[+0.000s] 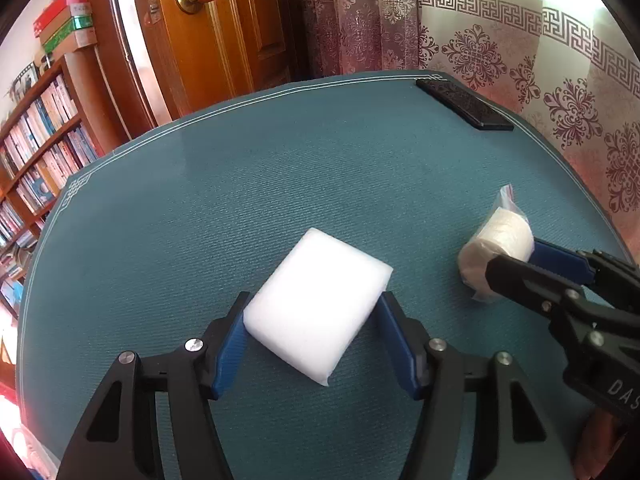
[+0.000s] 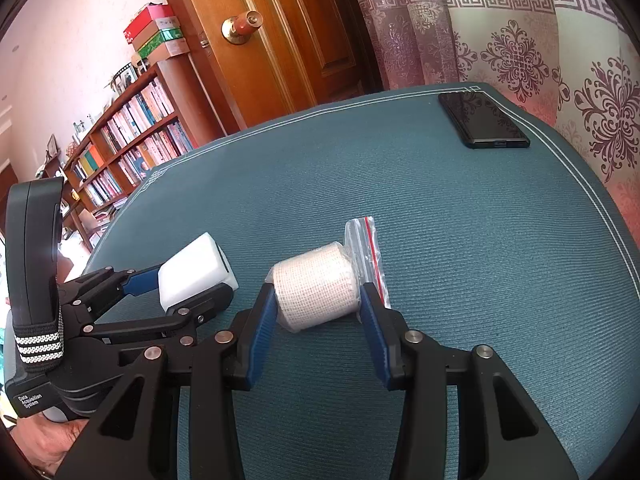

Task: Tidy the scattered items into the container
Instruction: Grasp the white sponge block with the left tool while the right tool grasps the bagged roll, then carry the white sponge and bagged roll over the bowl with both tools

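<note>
A white foam block [image 1: 316, 280] lies on the teal table mat [image 1: 240, 184], and my left gripper [image 1: 314, 302] is shut on it, a blue pad pressed against each side. To its right is a gauze bandage roll in a clear zip bag [image 1: 496, 236], clamped by my right gripper [image 1: 516, 256]. In the right wrist view the roll [image 2: 316, 276] sits squeezed between the right gripper's [image 2: 317, 292] pads, the bag's red-striped end sticking out behind. The left gripper [image 2: 196, 284] shows at the left, holding the block [image 2: 192, 260]. Whether either item is off the mat, I cannot tell.
A black phone [image 1: 464, 106] lies at the mat's far right corner, also visible as the phone [image 2: 484, 120]. Behind the table are a wooden door [image 1: 224, 40], a bookshelf [image 1: 40, 152] at the left and patterned curtains [image 1: 520, 60]. A person's hand [image 2: 44, 444] holds the left gripper's handle.
</note>
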Motion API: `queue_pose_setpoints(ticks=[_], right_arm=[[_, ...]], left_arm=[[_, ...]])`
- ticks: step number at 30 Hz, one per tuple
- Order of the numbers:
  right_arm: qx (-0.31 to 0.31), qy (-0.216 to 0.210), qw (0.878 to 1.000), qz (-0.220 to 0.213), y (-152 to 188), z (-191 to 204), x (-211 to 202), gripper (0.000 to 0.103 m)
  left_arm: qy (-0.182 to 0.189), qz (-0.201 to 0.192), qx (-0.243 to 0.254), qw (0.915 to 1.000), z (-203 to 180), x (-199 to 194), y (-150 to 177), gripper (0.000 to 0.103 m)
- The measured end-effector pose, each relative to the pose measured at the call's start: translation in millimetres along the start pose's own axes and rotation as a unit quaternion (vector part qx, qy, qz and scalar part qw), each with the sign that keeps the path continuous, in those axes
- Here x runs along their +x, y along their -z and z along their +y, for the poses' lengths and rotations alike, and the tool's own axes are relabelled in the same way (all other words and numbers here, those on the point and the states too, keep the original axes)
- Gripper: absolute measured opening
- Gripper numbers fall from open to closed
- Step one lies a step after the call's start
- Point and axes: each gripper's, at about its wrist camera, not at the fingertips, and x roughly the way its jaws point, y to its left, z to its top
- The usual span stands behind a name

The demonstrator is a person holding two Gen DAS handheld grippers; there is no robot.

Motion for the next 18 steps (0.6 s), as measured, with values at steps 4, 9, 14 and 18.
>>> queue_pose_setpoints(ticks=[4, 9, 14, 18], right_arm=[[0.000, 0.000, 1.000, 0.000, 0, 0, 0, 0.046], [0.002, -0.001, 1.000, -0.002, 1, 1, -2, 0.046], [0.008, -0.002, 1.000, -0.005, 1, -1, -3, 0.045], [0.007, -0.001, 1.000, -0.007, 2, -1, -5, 0.045]], left_arm=[[-0.003, -0.001, 0.002, 1.0000, -1, -1, 1, 0.063], [-0.001, -0.004, -0.015, 0.9999, 2, -11, 10, 0.063], [-0.012, -0.021, -0.030, 0.9993, 7, -36, 22, 0.063], [-0.031, -0.035, -0.027, 0.9985, 12, -56, 30, 0.063]])
